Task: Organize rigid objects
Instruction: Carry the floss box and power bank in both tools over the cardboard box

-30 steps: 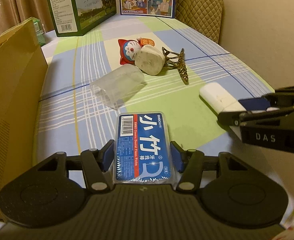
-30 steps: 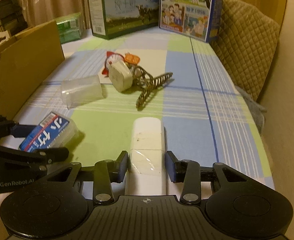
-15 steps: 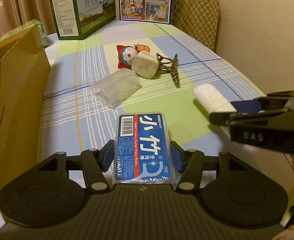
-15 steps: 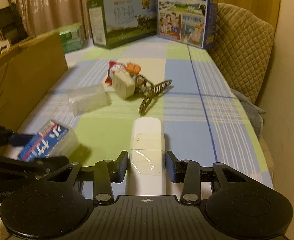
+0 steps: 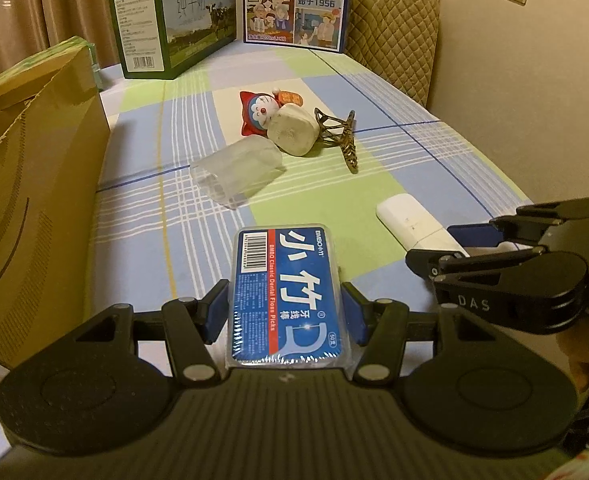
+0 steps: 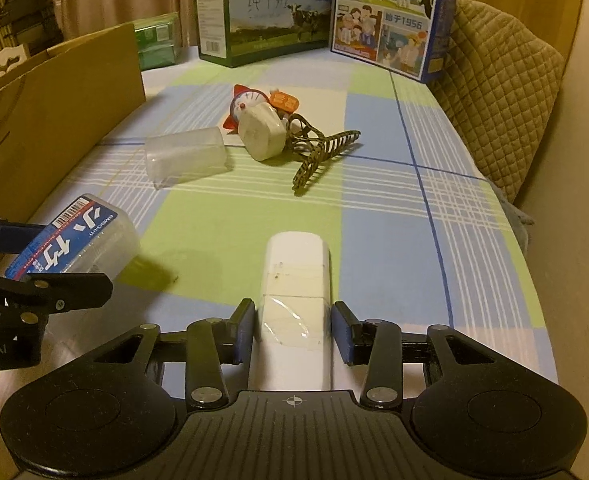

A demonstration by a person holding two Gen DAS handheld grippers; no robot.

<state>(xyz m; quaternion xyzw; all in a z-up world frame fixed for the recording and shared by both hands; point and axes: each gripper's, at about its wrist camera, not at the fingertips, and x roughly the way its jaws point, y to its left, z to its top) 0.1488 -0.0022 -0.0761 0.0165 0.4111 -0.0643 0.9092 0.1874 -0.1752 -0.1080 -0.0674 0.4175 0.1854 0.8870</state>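
My left gripper [image 5: 285, 310] is shut on a blue dental floss pick box [image 5: 284, 296] and holds it above the checked tablecloth; the box also shows in the right wrist view [image 6: 70, 240]. My right gripper [image 6: 292, 330] is shut on a white oblong case [image 6: 296, 292], also lifted; the case shows in the left wrist view [image 5: 414, 222]. On the cloth lie a clear plastic cup on its side [image 5: 236, 170], a Doraemon figure [image 5: 256, 114], a white adapter [image 5: 292, 134] and a patterned hair claw [image 5: 340, 136].
An open cardboard box [image 5: 34, 184] stands along the left edge. Two milk cartons [image 5: 174, 16] [image 5: 296, 0] stand at the far end. A quilted chair back [image 6: 498, 92] is at the right, with a wall beyond it.
Both grippers have risen and drawn back with their objects still held. The table items look farther away and more of the cardboard box's open top shows.
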